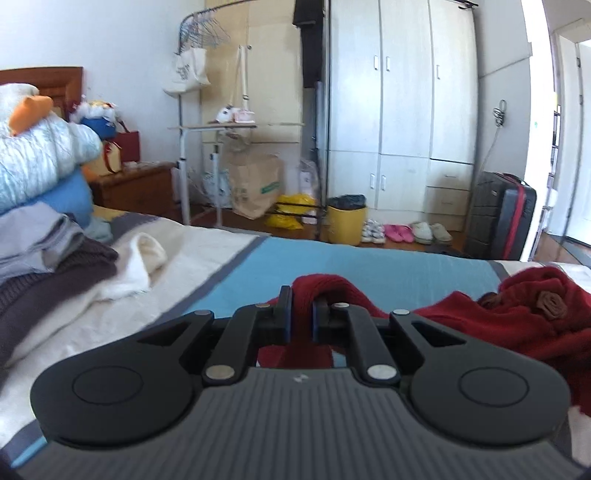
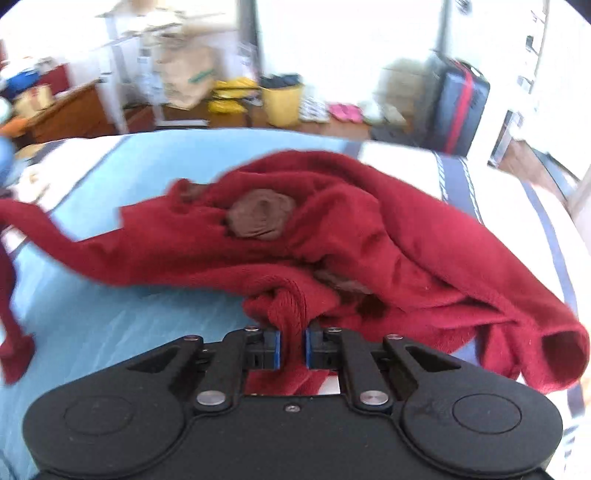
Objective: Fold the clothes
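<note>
A dark red knitted garment (image 2: 369, 236) with a brown fabric flower (image 2: 260, 214) lies bunched on the blue and cream bedspread (image 2: 110, 314). My right gripper (image 2: 292, 349) is shut on a ribbed edge of it, the cloth pinched between the blue pads (image 2: 275, 349). In the left wrist view my left gripper (image 1: 301, 317) is shut on another ribbed part of the red garment (image 1: 517, 325), which trails off to the right with the brown flower (image 1: 550, 304) showing. The bedspread (image 1: 369, 266) stretches ahead of it.
A pile of folded clothes (image 1: 48, 258) and a cream garment (image 1: 144, 258) sit at the bed's left, with bedding (image 1: 37, 151) behind. Beyond the bed stand a wardrobe (image 1: 402, 103), a yellow bin (image 1: 347, 221), a suitcase (image 1: 502, 218), a clothes rack (image 1: 207, 33) and a wooden nightstand (image 1: 136, 188).
</note>
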`<state>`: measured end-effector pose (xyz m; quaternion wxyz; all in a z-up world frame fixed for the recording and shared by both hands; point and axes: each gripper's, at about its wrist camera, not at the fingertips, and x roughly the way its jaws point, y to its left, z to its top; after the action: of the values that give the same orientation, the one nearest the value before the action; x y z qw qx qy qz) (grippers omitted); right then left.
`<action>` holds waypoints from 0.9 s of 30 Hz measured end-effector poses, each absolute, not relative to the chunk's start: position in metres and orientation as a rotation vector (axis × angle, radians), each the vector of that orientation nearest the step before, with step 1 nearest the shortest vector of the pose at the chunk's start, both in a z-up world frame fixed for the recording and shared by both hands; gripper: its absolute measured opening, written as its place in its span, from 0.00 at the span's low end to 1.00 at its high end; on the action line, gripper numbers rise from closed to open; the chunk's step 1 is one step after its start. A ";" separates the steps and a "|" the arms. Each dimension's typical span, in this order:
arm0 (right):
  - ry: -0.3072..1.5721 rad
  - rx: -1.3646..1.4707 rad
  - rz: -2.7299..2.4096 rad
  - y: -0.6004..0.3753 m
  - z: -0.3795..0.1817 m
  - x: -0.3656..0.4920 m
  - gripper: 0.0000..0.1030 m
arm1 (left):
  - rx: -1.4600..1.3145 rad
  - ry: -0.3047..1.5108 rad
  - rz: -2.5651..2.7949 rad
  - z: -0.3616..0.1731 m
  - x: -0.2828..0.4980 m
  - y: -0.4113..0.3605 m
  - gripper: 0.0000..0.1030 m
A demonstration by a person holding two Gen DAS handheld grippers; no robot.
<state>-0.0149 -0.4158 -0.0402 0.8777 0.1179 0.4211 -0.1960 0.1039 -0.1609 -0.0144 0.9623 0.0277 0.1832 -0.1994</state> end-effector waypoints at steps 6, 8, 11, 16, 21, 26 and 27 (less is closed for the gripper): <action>0.896 0.291 -0.314 -0.402 -0.036 -0.042 0.12 | -0.093 0.279 -0.424 -0.007 0.100 -0.139 0.09; 0.890 0.305 -0.309 -0.401 -0.035 -0.048 0.12 | -0.060 0.288 -0.417 -0.009 0.101 -0.143 0.09; 0.879 0.280 -0.338 -0.401 -0.031 -0.061 0.11 | -0.073 0.311 -0.430 -0.013 0.101 -0.146 0.09; 0.752 0.248 -0.314 -0.397 -0.008 -0.076 0.10 | 0.024 0.306 -0.439 -0.014 0.094 -0.160 0.09; 0.734 0.241 -0.211 -0.387 -0.004 -0.081 0.09 | 0.015 0.359 -0.466 -0.017 0.086 -0.167 0.09; 0.760 0.305 -0.094 -0.378 -0.004 -0.091 0.09 | -0.027 0.358 -0.444 -0.004 0.082 -0.154 0.09; 0.760 0.303 -0.068 -0.375 -0.003 -0.093 0.09 | -0.034 0.357 -0.450 -0.002 0.082 -0.150 0.09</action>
<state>-0.0927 -0.3753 -0.0030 0.9170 0.1473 0.3692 -0.0331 0.0822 -0.1503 -0.0015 0.9590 -0.0170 0.1758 -0.2217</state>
